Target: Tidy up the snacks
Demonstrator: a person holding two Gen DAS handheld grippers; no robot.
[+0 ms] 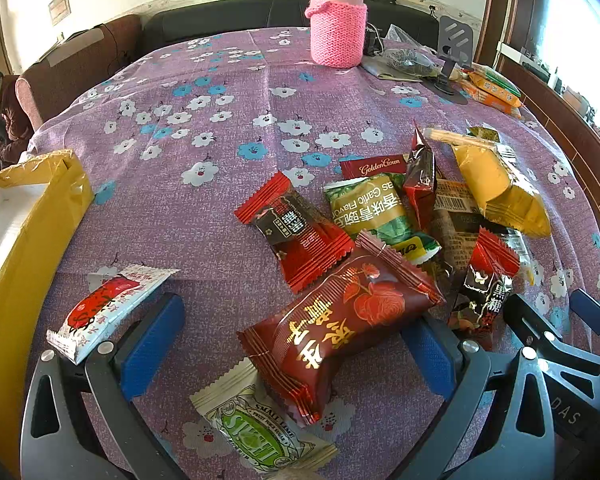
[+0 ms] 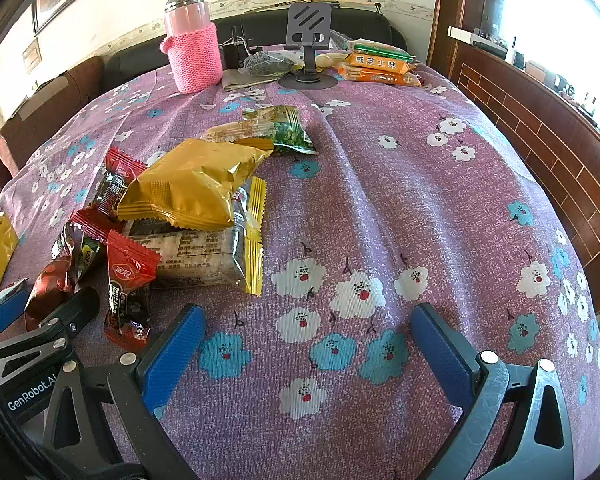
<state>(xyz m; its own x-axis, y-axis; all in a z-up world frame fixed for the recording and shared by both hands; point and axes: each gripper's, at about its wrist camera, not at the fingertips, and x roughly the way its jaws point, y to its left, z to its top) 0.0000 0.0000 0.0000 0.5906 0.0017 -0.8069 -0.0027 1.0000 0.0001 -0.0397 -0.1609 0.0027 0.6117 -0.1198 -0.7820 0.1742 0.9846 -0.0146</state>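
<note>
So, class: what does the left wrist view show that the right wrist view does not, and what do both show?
Only the left wrist view shows the green-and-white lime candy, the white-and-red sachet and the yellow box's white inside. Only the right shows the far-corner orange packets' printed fronts. Both show the pink knit-sleeved flask and the puffy yellow packet.

The right gripper (image 2: 306, 344) stood with jaws wide apart over bare floral tablecloth (image 2: 400, 184), holding nothing. A snack pile (image 2: 188, 216) (gold packet (image 2: 192, 188) uppermost) lay to its left; the left gripper (image 2: 40, 320) was alongside.
</note>
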